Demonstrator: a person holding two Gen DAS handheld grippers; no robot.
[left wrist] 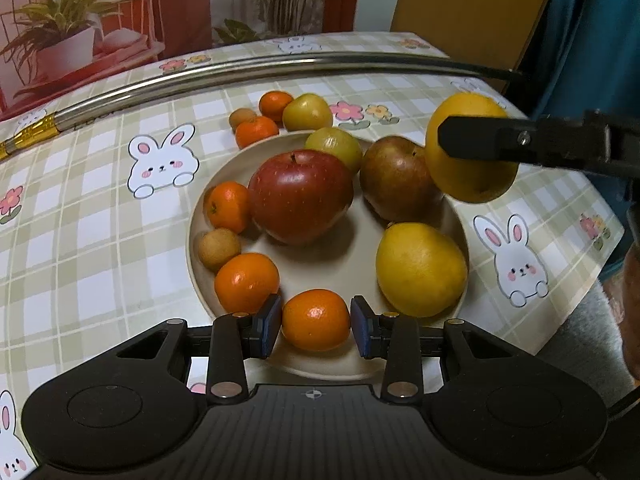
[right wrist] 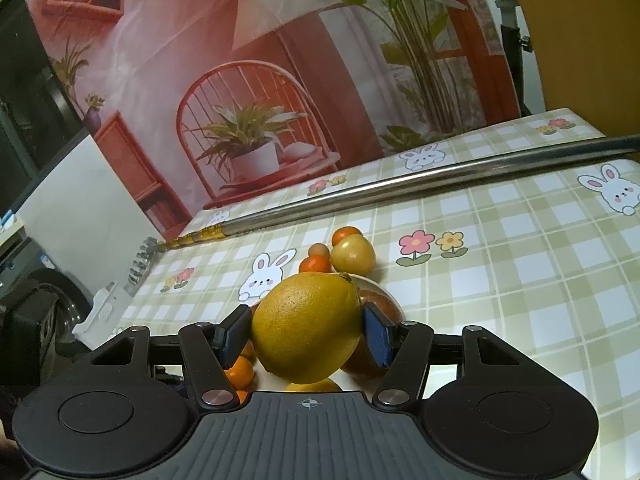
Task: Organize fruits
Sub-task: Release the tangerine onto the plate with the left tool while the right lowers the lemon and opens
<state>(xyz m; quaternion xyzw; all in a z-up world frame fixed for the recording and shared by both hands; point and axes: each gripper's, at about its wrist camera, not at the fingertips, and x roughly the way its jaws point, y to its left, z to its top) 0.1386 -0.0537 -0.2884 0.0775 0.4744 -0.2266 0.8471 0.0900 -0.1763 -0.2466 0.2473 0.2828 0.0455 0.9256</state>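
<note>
A beige plate (left wrist: 320, 268) holds a red apple (left wrist: 300, 194), a brownish apple (left wrist: 396, 180), a yellow citrus (left wrist: 420, 268), a greenish fruit (left wrist: 334, 146), tangerines and a small brown fruit (left wrist: 218, 248). My left gripper (left wrist: 316, 322) is shut on a tangerine (left wrist: 316, 312) at the plate's near rim, with both blue pads against its sides. My right gripper (right wrist: 306, 332) is shut on a large yellow citrus (right wrist: 306, 328), which hangs above the plate's right edge in the left wrist view (left wrist: 468, 172). Behind the plate lie two tangerines (left wrist: 256, 131), a brown fruit (left wrist: 242, 117) and a yellow-green fruit (left wrist: 307, 112).
A metal rod (left wrist: 240, 70) lies across the far side of the checked tablecloth (left wrist: 100, 220). The table's right edge (left wrist: 600, 264) drops off close to the plate. A person's teal clothing (left wrist: 592, 40) stands at the right, and a printed backdrop (right wrist: 240, 80) hangs behind the table.
</note>
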